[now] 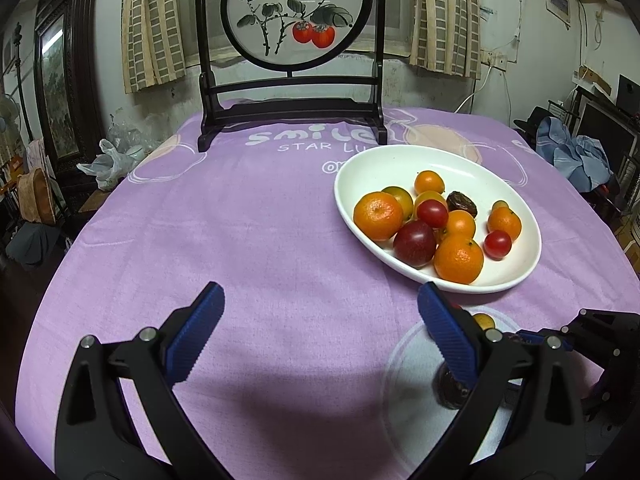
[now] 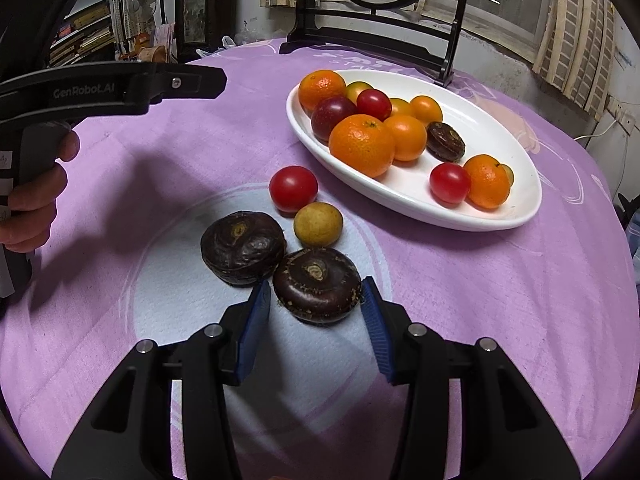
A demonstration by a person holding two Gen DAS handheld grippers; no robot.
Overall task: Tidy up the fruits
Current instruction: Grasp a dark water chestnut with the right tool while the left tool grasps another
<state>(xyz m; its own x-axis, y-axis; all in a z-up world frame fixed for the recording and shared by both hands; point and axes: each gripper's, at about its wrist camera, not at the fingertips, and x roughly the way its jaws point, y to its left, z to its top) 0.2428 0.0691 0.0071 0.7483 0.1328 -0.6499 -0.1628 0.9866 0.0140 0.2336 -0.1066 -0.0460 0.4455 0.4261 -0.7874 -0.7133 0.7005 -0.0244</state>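
My right gripper (image 2: 316, 292) points down at a dark brown water chestnut (image 2: 316, 286) that rests on the pale circle of the purple cloth. Its blue pads sit against the chestnut's two sides, shut on it. A second water chestnut (image 2: 243, 247), a small yellow fruit (image 2: 318, 224) and a cherry tomato (image 2: 293, 189) lie just beyond. The white oval plate (image 2: 404, 210) at the upper right holds several oranges, cherry tomatoes, a plum and a chestnut. My left gripper (image 1: 320, 300) hovers open over bare cloth, left of the plate (image 1: 400, 156), nothing between its fingers.
A dark wooden stand with a round persimmon painting (image 1: 292, 12) stands at the table's far edge behind the plate. A person's hand (image 2: 36, 200) holds the left gripper at the left. Curtains, shelves and clutter surround the table.
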